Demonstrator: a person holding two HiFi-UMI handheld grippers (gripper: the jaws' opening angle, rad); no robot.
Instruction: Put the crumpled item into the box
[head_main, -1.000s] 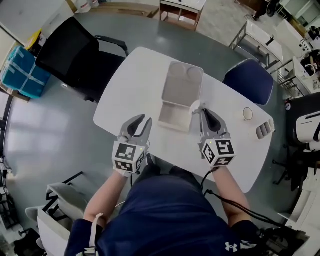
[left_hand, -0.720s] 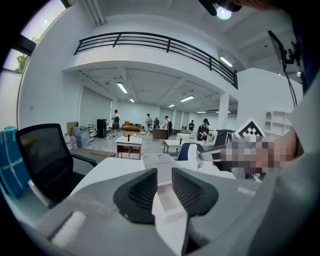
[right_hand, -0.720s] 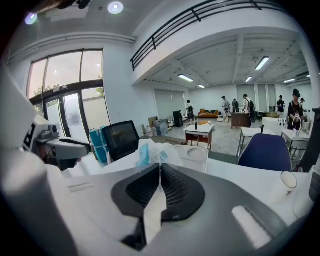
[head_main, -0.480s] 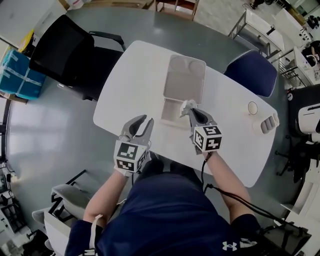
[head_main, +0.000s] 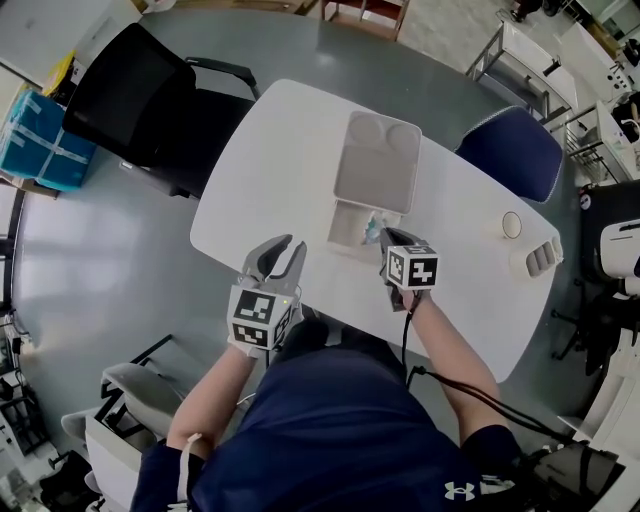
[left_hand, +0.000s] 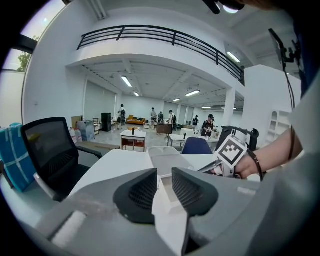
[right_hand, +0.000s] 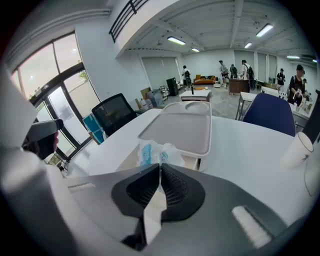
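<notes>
Your right claw (right_hand: 159, 167) is clenched on the crumpled item (right_hand: 154, 151), a whitish wad with blue print that sticks out just past the jaw tips. Straight ahead of those tips lies the box (head_main: 345, 225). Its shallow tray sits just beyond and a little below the item, and its opened lid (head_main: 378, 160) is farther on. By that, you look to be in the carrying step, with the item at the tray's near side and not yet let go.

The next move, as I judge it, calls for easing the tips slightly forward over the hollow, lowering them, and only then parting the jaws. That way the item should drop inside and not onto the table (head_main: 270, 170). Mind the lid's near edge just past the tips, because a light wad could catch there or cling to a pad.

Your left claw (head_main: 285, 247) is released, jaws apart with nothing between them, well off to the left of the right claw.

From overhead, the right claw and its marker cube (head_main: 412, 268) cover most of the item. You cannot tell whether it hangs over the hollow or the rim. The tray's floor and depth are hidden too.
</notes>
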